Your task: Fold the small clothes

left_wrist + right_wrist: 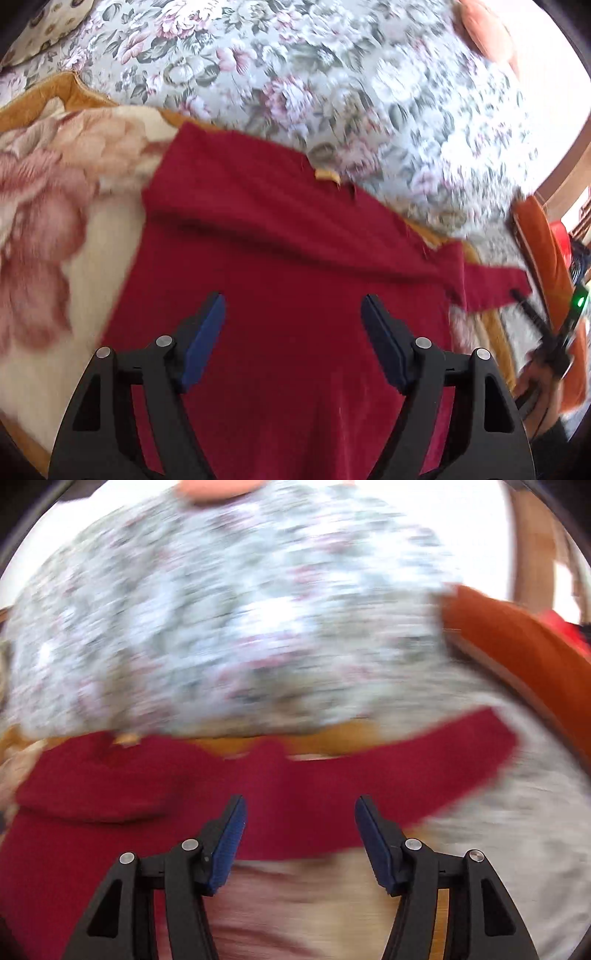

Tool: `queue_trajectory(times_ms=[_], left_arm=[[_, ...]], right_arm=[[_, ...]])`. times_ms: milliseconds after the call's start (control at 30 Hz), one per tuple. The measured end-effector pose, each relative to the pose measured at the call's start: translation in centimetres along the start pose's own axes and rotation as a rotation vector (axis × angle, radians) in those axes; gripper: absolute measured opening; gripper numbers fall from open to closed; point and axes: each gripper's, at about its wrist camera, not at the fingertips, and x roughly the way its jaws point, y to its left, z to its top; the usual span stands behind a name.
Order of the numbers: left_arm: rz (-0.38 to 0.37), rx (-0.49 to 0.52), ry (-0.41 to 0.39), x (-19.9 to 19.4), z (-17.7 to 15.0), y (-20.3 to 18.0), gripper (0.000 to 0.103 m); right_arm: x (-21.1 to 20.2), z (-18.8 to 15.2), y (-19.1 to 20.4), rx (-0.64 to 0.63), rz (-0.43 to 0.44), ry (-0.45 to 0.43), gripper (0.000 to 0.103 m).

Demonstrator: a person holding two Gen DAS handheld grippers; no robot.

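Both the left hand-held gripper and the right hand-held gripper are wide open, holding nothing. The red top has a loose sleeve sticking out at 3 o'clock. It may bunch up if grabbed badly.

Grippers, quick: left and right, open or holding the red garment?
Left gripper: open, empty, over the red garment.
Right gripper: open, empty.

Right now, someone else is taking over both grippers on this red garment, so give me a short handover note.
Left gripper: open, nothing between its pads, above the red garment's body.
Right gripper: open, empty, over the sleeve.
The garment lies on the cream floral blanket, top edge already folded down into a band; one sleeve sticks out sideways onto the floral bedspread.
Left to do, likely: fold the sleeve in, then fold the body smaller.
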Motion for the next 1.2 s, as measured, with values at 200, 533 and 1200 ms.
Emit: queue_trajectory(times_ms=[200,533,1200], left_arm=[[0.067,0.077,-0.005,1.2,-2.7,-1.9,0.076],[0.066,0.070,0.022,2.2,-2.9,-1.6,0.077],[0.071,0.069,0.020,2.3,-3.0,-1.5,0.078]], right_arm=[[-0.5,2.0,-13.8,0.177,-0.194,-0.043,0.059],[3.6,4.6,-19.5,0.217,-0.063,-0.021,0.059],[5.3,4.1,-18.7,0.276,0.099,-0.020,0.040]])
